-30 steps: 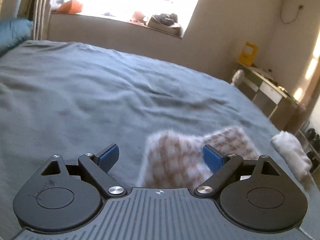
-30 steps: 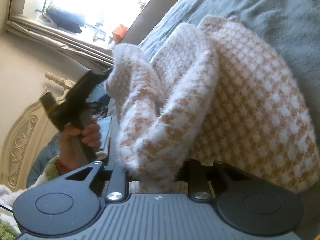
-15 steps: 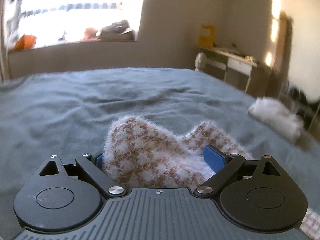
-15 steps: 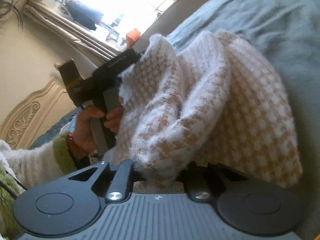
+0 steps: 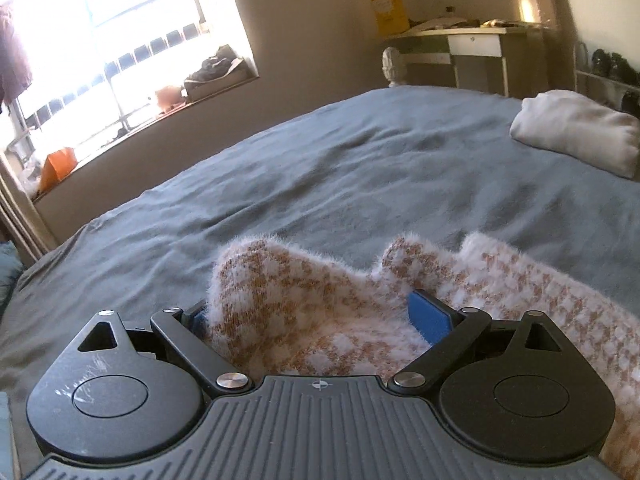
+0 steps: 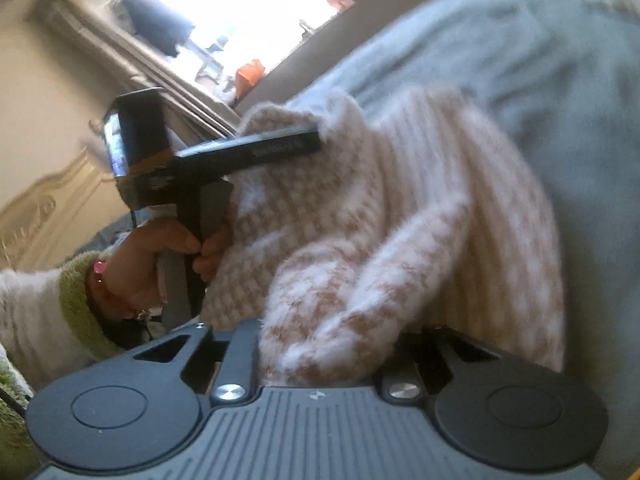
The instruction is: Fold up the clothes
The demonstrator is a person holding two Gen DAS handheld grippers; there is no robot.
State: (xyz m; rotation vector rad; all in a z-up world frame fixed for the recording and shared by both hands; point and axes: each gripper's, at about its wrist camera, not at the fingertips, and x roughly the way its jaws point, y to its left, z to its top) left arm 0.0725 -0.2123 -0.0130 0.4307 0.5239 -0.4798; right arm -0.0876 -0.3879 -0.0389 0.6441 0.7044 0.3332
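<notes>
A fluffy white-and-tan checked sweater lies bunched on the grey-blue bed. My left gripper stands open over one raised fold. Its blue pads are wide apart with fabric between them, and the left pad is mostly hidden by the fabric. In the right wrist view the sweater rises in a thick roll. My right gripper pinches the near end of that roll, its jaws easing open a little and its fingertips buried in the fabric. A person's hand holds the left tool's handle against the sweater's far side.
A folded white garment lies at the bed's right edge. Beyond it stand a desk and shoes on a rack. A cluttered window sill runs behind the bed. A carved headboard shows at left.
The left gripper slid over the sweater and rolled, so a fold now sits between its open jaws. The right gripper kept its hold on the roll and barely moved.
</notes>
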